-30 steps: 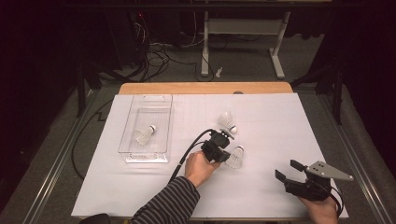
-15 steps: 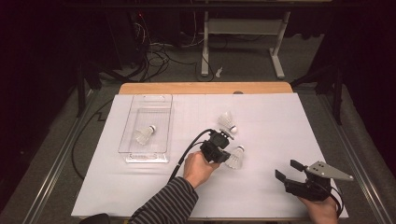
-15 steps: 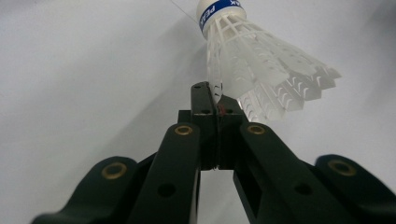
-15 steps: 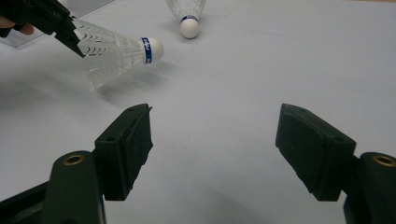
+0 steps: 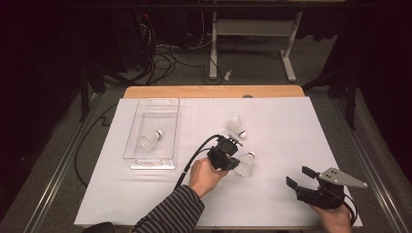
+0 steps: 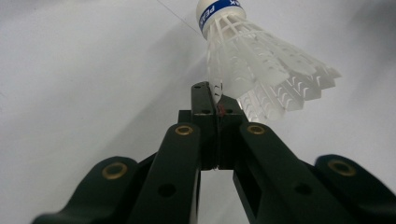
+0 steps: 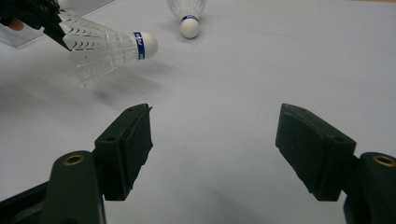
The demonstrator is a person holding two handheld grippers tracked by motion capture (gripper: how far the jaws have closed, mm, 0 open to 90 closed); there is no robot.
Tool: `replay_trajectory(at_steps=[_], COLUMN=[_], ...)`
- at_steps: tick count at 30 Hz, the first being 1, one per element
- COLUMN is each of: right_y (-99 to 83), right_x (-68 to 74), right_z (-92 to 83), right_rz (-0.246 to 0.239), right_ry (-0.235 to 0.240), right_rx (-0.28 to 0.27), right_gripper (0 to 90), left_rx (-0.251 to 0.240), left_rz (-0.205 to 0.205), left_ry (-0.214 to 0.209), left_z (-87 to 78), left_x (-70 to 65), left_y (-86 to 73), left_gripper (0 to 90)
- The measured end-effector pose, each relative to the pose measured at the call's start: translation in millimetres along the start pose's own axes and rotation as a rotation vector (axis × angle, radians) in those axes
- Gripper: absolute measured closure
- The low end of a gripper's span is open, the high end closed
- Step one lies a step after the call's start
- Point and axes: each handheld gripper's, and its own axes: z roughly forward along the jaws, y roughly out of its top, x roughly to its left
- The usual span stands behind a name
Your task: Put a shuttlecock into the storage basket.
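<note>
My left gripper (image 5: 235,162) is at the middle of the table, shut on the feather skirt of a white shuttlecock (image 5: 245,165). The left gripper view shows its jaws (image 6: 215,95) pinching the skirt's edge, with the blue-banded cork (image 6: 219,11) pointing away. In the right gripper view this shuttlecock (image 7: 107,44) hangs slightly above the paper. A second shuttlecock (image 5: 237,126) lies just beyond it, also seen in the right gripper view (image 7: 189,16). A third shuttlecock (image 5: 150,141) lies in the clear tray (image 5: 151,165). My right gripper (image 5: 300,177) rests open and empty at the front right (image 7: 215,140).
White paper (image 5: 291,126) covers the tabletop, and a wooden edge (image 5: 214,91) shows at the far side. The left gripper's black cable (image 5: 192,158) loops back toward the hand. A metal desk frame (image 5: 252,29) and floor cables stand beyond the table.
</note>
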Motion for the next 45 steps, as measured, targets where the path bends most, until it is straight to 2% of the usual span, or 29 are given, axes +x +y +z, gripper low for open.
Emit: replay_trajectory(at_steps=[15,45], right_y=[0.0,0.1], right_x=[0.2,0.7], right_z=[0.1,0.3], right_rz=[0.0,-0.001], right_ry=[0.0,0.0], right_rx=[0.0,0.003], right_gripper=[27.7,27.7], left_rx=[-0.012,-0.031], left_rz=[-0.002,0.005], left_ry=[-0.001,-0.019], left_z=[-7.5,-33.6], left_x=[3.5,6.2], left_y=[-7.1,-19.4], left_gripper=[89.5,89.5])
